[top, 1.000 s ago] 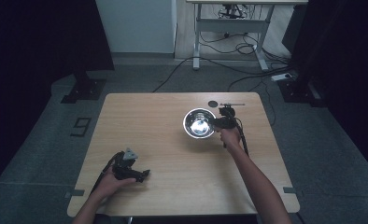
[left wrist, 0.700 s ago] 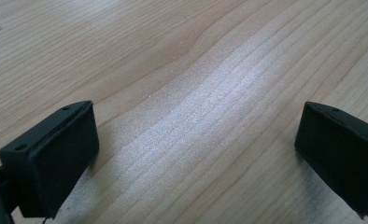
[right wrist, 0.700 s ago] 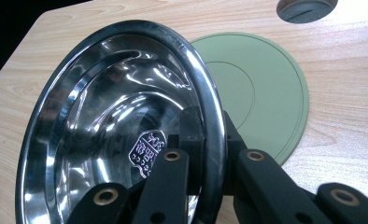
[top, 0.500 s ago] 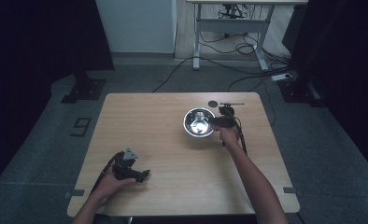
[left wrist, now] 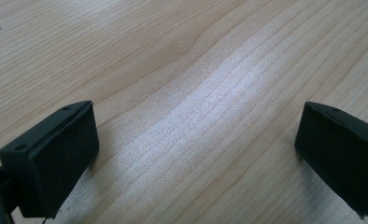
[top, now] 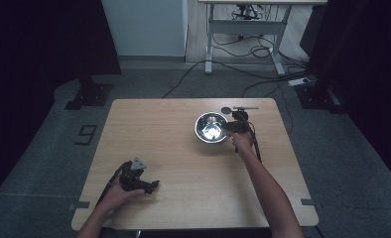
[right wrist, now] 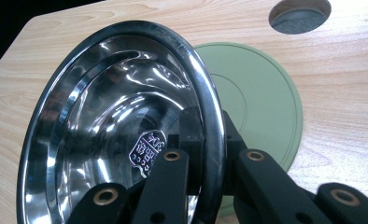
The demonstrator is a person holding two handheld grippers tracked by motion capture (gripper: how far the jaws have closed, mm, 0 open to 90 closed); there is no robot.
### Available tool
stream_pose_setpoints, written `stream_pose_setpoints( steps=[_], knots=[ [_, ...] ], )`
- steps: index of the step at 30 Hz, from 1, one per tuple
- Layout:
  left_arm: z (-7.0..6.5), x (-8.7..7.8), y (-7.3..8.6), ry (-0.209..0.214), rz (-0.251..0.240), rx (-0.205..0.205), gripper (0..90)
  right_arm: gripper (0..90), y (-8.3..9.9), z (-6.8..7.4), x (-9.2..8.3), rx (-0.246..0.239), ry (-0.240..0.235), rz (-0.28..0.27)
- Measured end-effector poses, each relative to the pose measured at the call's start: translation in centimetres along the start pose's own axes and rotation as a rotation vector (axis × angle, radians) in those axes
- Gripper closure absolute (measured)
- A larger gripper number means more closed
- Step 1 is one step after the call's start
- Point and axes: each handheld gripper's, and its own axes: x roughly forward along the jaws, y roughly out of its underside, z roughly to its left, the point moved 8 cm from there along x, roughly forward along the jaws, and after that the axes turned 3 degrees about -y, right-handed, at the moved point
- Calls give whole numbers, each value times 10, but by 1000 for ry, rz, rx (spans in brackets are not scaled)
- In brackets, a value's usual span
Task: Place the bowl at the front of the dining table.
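Gripping item: one steel bowl (right wrist: 121,135), polished, with a rolled rim and a printed mark inside its base, held by the right gripper (right wrist: 205,154), whose jaws are clamped on the rim, one inside the wall and one outside. Location: far right part of the wooden table (top: 183,148), over or just beside a flat green disc (right wrist: 261,107) that lies near a round hole (right wrist: 300,15) in the tabletop; in the right gripper view the bowl sits tilted against the table, so it may be partly lifted off the disc. Handling, as a judgement: stiff, light for its size, not fragile, but smooth and slippery; a one-sided hold on the rim will let it swing or slide, so the thin rim is the only practical place to take hold, and the hold should stay firm with the bowl carried slowly. Second item: left gripper (top: 139,179), resting on bare wood at the near left, well apart from the bowl, its jaws spread wide with nothing between them. Change against the earlier high views: none discernible; bowl, both hands and both grippers lie as they did.
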Motion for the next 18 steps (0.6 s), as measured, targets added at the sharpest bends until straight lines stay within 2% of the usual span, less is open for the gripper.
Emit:
stream_pose_setpoints(
  steps=[4,6,12,18],
  knots=[
    [0,0,0,0,0,0,0,857,-2,-6,2,10,7,-8],
    [0,0,0,0,0,0,0,856,-3,-8,4,17,10,6],
    [0,0,0,0,0,0,0,856,-10,-6,10,17,9,-3],
    [0,0,0,-1,0,0,0,856,-9,-11,16,27,14,-1]
  ],
)
